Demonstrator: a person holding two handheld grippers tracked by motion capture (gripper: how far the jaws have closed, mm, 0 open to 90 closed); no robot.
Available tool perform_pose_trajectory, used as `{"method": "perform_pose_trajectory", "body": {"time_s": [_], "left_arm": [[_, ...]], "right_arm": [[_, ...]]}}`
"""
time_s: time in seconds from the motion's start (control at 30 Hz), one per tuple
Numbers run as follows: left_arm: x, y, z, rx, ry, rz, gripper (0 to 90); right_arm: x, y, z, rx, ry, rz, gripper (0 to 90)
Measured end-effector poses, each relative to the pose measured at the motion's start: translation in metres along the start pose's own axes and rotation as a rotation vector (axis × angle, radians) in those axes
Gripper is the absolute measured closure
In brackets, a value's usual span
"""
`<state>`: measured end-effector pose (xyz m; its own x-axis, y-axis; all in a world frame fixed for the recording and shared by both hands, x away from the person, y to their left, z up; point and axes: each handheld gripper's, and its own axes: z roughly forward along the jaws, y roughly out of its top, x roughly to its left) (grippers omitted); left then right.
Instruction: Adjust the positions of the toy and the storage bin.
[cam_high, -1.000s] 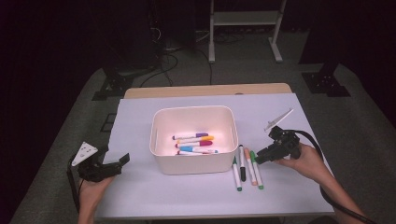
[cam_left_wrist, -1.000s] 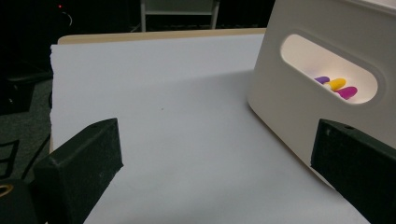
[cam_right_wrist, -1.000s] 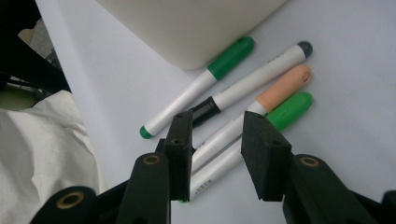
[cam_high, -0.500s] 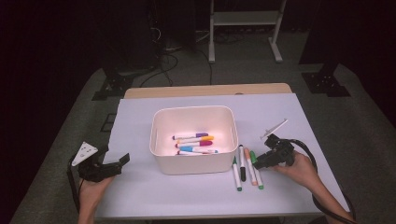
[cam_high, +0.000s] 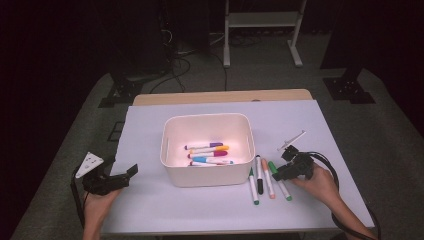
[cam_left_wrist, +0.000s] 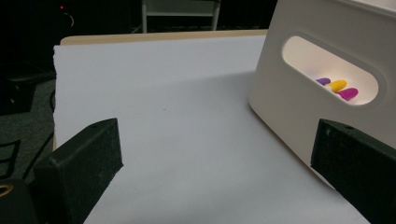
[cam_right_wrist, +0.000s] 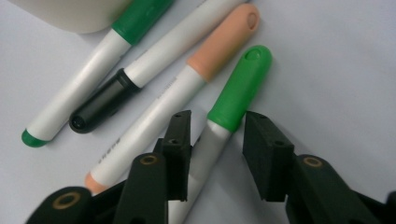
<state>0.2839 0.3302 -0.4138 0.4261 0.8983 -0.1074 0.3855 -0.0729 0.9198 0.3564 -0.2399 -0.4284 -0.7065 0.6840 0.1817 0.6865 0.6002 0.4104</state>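
A white bin (cam_high: 207, 177) stands mid-table with several markers (cam_high: 207, 152) inside. To its right lie several more: a dark-green-capped one (cam_right_wrist: 84, 70), a black one (cam_right_wrist: 100, 100), an orange-capped one (cam_right_wrist: 219, 44) and a light-green-capped one (cam_right_wrist: 240, 86). My right gripper (cam_right_wrist: 217, 154) is open and low over the table, one jaw on each side of the light-green marker's body, just below its cap. In the high view it sits at the row's right end (cam_high: 278, 175). My left gripper (cam_left_wrist: 210, 154) is wide open near the table's left edge with nothing between its jaws, also seen from above (cam_high: 125, 176).
The bin's side wall (cam_left_wrist: 289, 107) with its handle slot is close to the left gripper's right jaw. A white sheet (cam_high: 150, 130) covers the table. Cables trail from both grippers. A metal stand (cam_high: 260, 30) is on the floor behind.
My right gripper has dropped and shifted toward the markers, and its jaws now straddle the light-green one. The left gripper has stayed put.
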Motion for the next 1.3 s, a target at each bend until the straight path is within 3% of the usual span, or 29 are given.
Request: {"method": "perform_pose_trajectory", "body": {"time_s": [0.33, 0.63, 0.8, 1.3], "left_arm": [[-0.002, 0.000, 0.002, 0.004, -0.006, 0.001, 0.7], [-0.001, 0.000, 0.002, 0.002, -0.002, -0.001, 0.7], [-0.003, 0.001, 0.003, 0.002, -0.006, 0.004, 0.7], [-0.003, 0.001, 0.003, 0.004, -0.004, 0.007, 0.7]], "right_arm": [[-0.015, -0.018, -0.011, 0.015, -0.049, 0.043, 74.1], [-0.030, -0.026, -0.017, -0.015, 0.052, 0.088, 75.5], [-0.032, -0.027, -0.030, -0.029, 0.105, 0.099, 75.4], [-0.022, -0.005, -0.082, -0.062, 0.231, 0.025, 75.4]]}}
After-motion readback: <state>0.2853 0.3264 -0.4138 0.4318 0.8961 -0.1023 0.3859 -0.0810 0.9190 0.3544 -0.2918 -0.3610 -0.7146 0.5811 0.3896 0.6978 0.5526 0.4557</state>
